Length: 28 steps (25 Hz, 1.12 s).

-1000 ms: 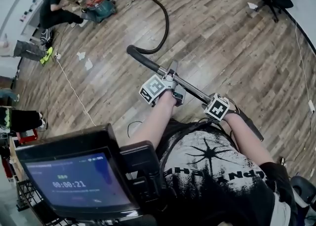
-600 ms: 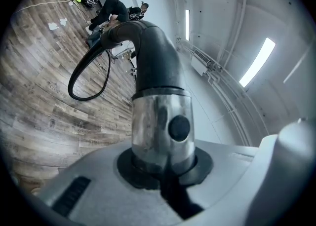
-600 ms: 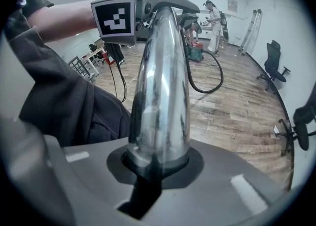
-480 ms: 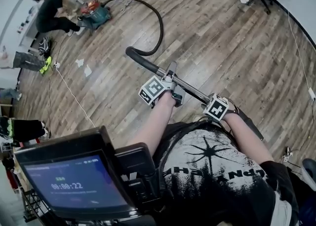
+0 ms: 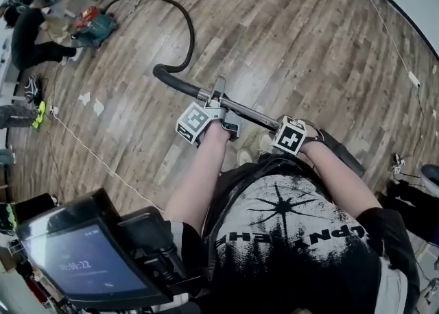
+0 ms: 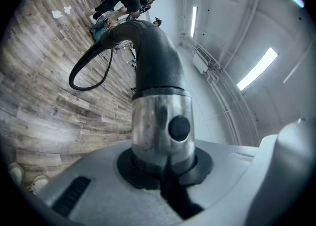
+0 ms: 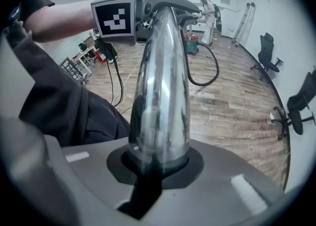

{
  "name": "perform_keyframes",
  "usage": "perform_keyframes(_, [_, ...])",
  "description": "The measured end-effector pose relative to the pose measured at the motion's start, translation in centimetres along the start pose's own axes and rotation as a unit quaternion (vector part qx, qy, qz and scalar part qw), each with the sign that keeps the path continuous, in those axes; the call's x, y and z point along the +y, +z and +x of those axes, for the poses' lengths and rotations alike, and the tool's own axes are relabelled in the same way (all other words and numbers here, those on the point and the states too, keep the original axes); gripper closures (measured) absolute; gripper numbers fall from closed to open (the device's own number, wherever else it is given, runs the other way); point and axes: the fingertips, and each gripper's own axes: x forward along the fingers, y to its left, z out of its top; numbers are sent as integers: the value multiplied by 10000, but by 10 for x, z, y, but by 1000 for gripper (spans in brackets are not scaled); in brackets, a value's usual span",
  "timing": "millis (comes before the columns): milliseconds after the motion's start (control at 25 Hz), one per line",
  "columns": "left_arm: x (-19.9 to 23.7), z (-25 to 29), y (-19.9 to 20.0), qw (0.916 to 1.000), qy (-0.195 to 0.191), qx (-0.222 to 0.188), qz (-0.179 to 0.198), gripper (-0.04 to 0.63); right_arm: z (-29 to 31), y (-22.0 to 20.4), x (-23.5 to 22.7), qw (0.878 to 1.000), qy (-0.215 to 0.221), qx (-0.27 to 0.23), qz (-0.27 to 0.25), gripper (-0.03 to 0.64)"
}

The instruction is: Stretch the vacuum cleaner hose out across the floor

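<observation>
The left gripper (image 6: 163, 168) is clamped round the chrome collar (image 6: 160, 121) of the vacuum wand, where scuffed shiny metal meets a matte black bent cuff (image 6: 155, 57). The right gripper (image 7: 158, 163) pinches the smooth, mirror-bright steel tube (image 7: 160, 82) further along the same wand. From the cuff, the black vacuum cleaner hose (image 5: 182, 25) arcs in a loose curve over the wood-plank floor (image 5: 295, 52) to the teal canister vacuum (image 5: 92, 25), well away.

Black hose (image 5: 191, 35), one loose curve (unstraightened); chrome wand (image 5: 254, 115) raised
</observation>
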Motion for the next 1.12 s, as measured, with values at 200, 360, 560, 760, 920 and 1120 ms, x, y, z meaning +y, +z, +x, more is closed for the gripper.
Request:
perform_keyframes(200, [13, -9, -23, 9997, -107, 162, -169, 558, 2, -21, 13, 9996, -173, 186, 121, 560])
perform_keyframes(360, [14, -13, -59, 9986, -85, 453, -250, 558, 0, -52, 33, 9987, -137, 260, 426, 560])
perform_keyframes(560, [9, -16, -93, 9981, -5, 561, -267, 558, -10, -82, 44, 9982, -60, 251, 538, 560])
perform_keyframes(760, [-11, -9, -134, 9987, -77, 493, -134, 558, -26, -123, 37, 9988, -125, 135, 462, 560])
perform_keyframes(920, [-30, -4, -188, 9993, -94, 370, -52, 558, -45, -178, 32, 9993, -138, 66, 342, 560])
perform_keyframes(1120, [-46, -1, -254, 9997, -70, 248, 17, 558, -62, -245, 31, 9997, -67, 5, 236, 560])
